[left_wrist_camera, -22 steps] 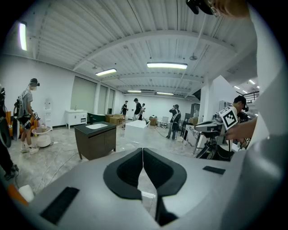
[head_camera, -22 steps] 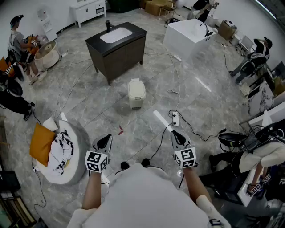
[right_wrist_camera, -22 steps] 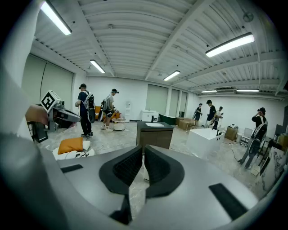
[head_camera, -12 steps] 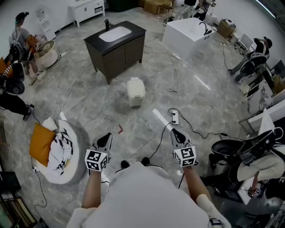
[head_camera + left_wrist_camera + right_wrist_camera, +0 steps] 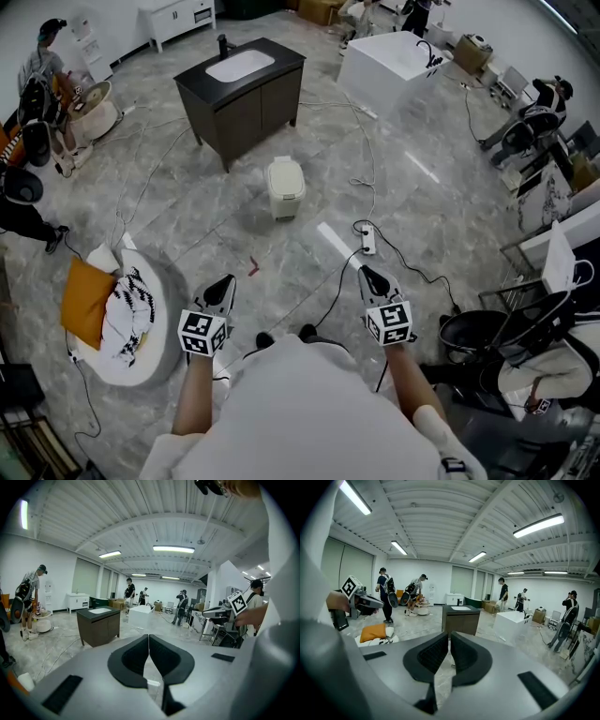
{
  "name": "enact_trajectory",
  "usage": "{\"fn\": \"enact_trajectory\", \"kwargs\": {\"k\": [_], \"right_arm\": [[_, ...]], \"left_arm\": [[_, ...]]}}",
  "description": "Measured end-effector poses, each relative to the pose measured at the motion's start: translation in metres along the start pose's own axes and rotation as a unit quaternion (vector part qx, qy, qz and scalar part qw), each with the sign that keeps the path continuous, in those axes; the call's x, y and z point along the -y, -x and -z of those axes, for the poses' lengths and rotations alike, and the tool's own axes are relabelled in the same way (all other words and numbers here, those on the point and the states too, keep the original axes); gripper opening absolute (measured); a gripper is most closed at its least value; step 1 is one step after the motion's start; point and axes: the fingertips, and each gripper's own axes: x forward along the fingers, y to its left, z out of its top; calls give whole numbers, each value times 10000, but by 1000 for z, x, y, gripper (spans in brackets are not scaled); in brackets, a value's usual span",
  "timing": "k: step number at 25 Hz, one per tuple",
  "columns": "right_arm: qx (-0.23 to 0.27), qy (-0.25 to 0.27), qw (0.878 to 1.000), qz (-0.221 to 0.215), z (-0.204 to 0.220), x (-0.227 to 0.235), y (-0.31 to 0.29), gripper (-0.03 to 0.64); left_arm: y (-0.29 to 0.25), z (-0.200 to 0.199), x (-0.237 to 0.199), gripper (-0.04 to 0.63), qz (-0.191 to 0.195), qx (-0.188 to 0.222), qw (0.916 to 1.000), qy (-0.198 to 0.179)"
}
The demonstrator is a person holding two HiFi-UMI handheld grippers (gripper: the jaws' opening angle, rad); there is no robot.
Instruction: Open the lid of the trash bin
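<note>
The trash bin [image 5: 285, 187] is a small cream-white bin on the marble floor, lid down, some way ahead of both grippers. In the head view my left gripper [image 5: 222, 286] and right gripper [image 5: 368, 274] are held in front of my body, pointing toward the bin and slightly down, well short of it. The left gripper [image 5: 148, 637] has its dark jaws closed together with nothing between them. The right gripper [image 5: 449, 635] is likewise shut and empty. In both gripper views the bin is hidden behind the gripper bodies.
A dark vanity cabinet with a white sink [image 5: 242, 89] stands behind the bin, and a white tub [image 5: 389, 66] is at the back right. A power strip [image 5: 367, 242] and cables cross the floor. A round cushion with an orange pillow [image 5: 89, 300] lies left. People stand at the edges.
Both grippers keep their places and stay shut. The floor scene has slid slightly up in the head view, and the black chair at the right has shifted.
</note>
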Motion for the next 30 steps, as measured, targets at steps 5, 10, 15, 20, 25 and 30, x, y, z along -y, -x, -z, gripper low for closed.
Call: {"fn": "enact_trajectory", "kwargs": {"k": [5, 10, 15, 20, 25, 30], "right_arm": [[-74, -66, 9999, 71, 3, -18, 1, 38], [-134, -63, 9999, 89, 6, -33, 4, 38], [-183, -41, 9997, 139, 8, -46, 9, 38], [-279, -51, 9994, 190, 11, -47, 14, 38], [-327, -84, 9992, 211, 13, -49, 13, 38], [-361, -118, 9991, 175, 17, -36, 0, 38]], "left_arm": [[11, 5, -9, 18, 82, -7, 10000, 24], [20, 11, -16, 18, 184, -37, 9998, 44], [26, 21, -22, 18, 299, -97, 9995, 101], [23, 24, -22, 18, 373, -132, 9991, 171], [17, 26, -22, 18, 448, -185, 9987, 174], [0, 19, -23, 18, 437, -212, 9987, 143]]}}
